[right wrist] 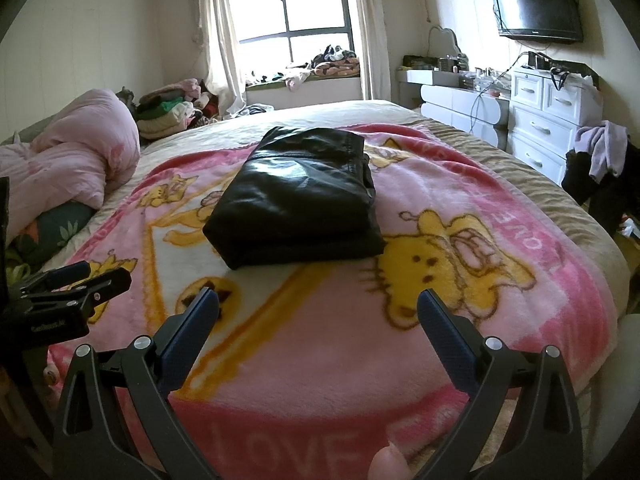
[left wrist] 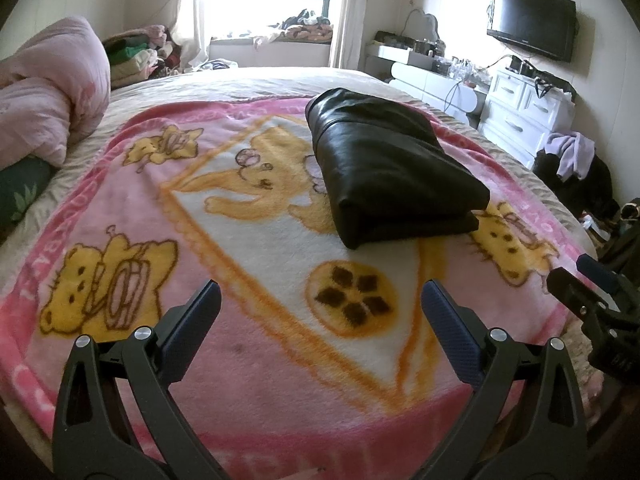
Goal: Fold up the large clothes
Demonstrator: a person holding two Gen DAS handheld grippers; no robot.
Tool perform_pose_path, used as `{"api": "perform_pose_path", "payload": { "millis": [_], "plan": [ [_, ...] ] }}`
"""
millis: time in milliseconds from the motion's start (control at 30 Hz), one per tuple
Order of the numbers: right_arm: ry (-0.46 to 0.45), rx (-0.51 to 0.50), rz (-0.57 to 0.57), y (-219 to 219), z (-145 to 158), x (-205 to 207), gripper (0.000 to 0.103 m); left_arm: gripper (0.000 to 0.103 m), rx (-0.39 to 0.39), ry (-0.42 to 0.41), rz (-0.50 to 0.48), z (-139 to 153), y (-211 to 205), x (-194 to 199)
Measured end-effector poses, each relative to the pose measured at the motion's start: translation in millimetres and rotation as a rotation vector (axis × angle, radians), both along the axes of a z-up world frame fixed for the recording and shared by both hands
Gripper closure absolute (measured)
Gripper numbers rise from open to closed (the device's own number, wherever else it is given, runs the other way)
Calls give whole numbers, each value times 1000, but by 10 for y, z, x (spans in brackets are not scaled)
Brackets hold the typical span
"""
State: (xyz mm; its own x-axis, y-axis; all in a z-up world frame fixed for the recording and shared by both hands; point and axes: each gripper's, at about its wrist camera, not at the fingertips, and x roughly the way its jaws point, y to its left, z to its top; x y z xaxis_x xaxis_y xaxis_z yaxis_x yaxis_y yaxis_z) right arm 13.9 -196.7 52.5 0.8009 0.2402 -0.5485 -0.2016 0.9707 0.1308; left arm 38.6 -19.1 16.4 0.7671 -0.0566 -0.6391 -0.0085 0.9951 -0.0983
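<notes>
A black, shiny leather-like garment (left wrist: pixel 384 160) lies folded into a compact rectangle on the pink cartoon blanket (left wrist: pixel 248 360); it also shows in the right wrist view (right wrist: pixel 296 196), on the blanket (right wrist: pixel 320 360). My left gripper (left wrist: pixel 320 300) is open and empty, held over the blanket well short of the garment. My right gripper (right wrist: pixel 318 308) is open and empty, also short of the garment. The right gripper shows at the right edge of the left wrist view (left wrist: pixel 588 284); the left gripper shows at the left edge of the right wrist view (right wrist: pixel 80 280).
A bunched pink quilt (left wrist: pixel 44 96) lies at the bed's left. A pile of clothes (right wrist: pixel 172 108) sits beyond it by the window. White drawers (right wrist: pixel 548 120) and a wall TV (right wrist: pixel 536 4) stand right of the bed, with clothes draped over a dark object (right wrist: pixel 604 156).
</notes>
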Motion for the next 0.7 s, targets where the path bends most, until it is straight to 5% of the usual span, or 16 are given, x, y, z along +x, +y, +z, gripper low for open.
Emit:
{"api": "perform_pose_path", "payload": {
  "millis": [433,633,700],
  "plan": [
    [5,24,-108,-329,78,5,4,9,-5,38,35,-38,118,49],
    [53,76,-475,-1748,15,125,4,9,-42,137,203,-52,1077,277],
    [101,73,-665,-2473,-167,188,4,9,20,180,333,-96,1779,400]
  ]
}}
